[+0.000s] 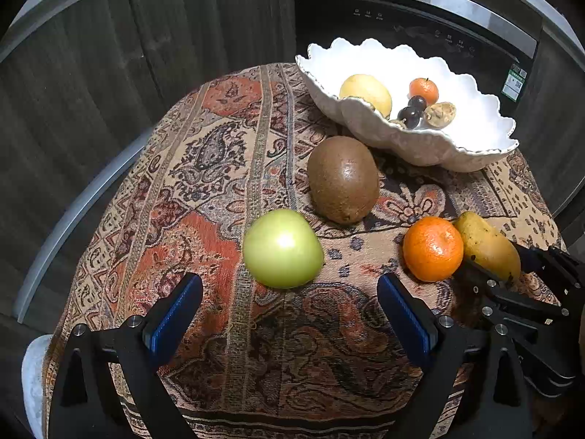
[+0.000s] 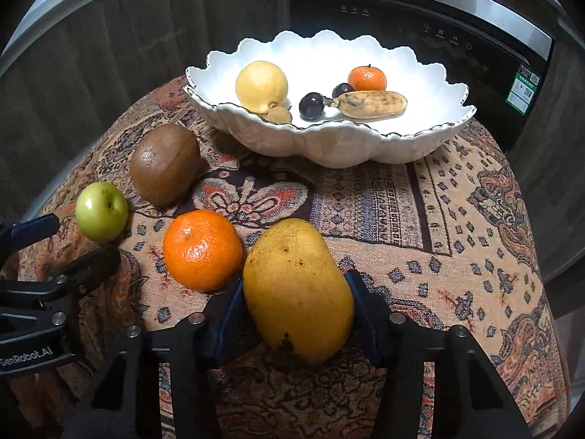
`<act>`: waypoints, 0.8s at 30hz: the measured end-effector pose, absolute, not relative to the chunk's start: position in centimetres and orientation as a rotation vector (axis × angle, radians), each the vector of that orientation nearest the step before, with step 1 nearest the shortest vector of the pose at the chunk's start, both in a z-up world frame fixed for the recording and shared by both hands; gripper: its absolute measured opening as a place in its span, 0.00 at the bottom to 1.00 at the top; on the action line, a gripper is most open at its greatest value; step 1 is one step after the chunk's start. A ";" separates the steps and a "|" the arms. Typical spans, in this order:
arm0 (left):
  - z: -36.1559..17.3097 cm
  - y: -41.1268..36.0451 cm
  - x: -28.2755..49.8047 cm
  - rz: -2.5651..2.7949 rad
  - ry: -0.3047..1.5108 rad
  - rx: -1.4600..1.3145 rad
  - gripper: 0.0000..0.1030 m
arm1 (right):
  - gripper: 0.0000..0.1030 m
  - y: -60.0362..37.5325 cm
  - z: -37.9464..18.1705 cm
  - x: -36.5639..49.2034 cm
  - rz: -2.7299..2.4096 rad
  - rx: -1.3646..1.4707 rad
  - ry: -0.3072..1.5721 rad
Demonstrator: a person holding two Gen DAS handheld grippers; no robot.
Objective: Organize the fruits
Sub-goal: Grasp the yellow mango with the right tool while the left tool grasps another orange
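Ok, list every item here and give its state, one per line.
Mango: on the cloth, clamped between the right gripper's pads.
Left gripper: open, empty.
Big orange: loose on the cloth.
Green apple: loose.
Kiwi: loose.
Bowl: upright, partly filled.
Lemon: in the bowl.

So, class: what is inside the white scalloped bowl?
The bowl holds a lemon, small tangerine, two dark grapes, a spotted banana. Its near rim partly hides a small tan fruit.
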State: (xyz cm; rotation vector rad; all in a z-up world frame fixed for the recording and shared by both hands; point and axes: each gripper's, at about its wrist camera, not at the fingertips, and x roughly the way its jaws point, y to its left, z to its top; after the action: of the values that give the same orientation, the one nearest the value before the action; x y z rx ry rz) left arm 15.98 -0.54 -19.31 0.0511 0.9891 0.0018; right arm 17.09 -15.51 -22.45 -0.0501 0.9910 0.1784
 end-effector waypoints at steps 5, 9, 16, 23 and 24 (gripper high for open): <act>-18.4 -1.4 15.7 -0.015 0.970 0.060 0.94 | 0.52 -16.6 -21.5 16.3 0.158 -0.021 0.978; -17.8 -2.9 15.7 -0.038 0.959 0.074 0.94 | 0.52 -17.9 -20.7 15.6 0.130 -0.006 0.964; -17.5 -5.9 16.5 -0.084 0.956 0.083 0.94 | 0.52 -20.6 -19.0 14.6 0.075 0.010 0.926; -18.5 -7.7 17.5 -0.090 0.968 0.092 0.94 | 0.52 -22.5 -18.8 14.8 0.030 0.045 0.918; -18.7 -7.9 17.7 -0.089 0.969 0.092 0.94 | 0.52 -22.7 -18.8 14.9 0.023 0.052 0.918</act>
State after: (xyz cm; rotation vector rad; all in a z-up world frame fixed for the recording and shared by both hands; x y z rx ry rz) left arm 17.69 -7.92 -18.66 0.0923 0.9688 -0.0894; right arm 14.86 -22.71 -18.81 0.0516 0.9184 0.0229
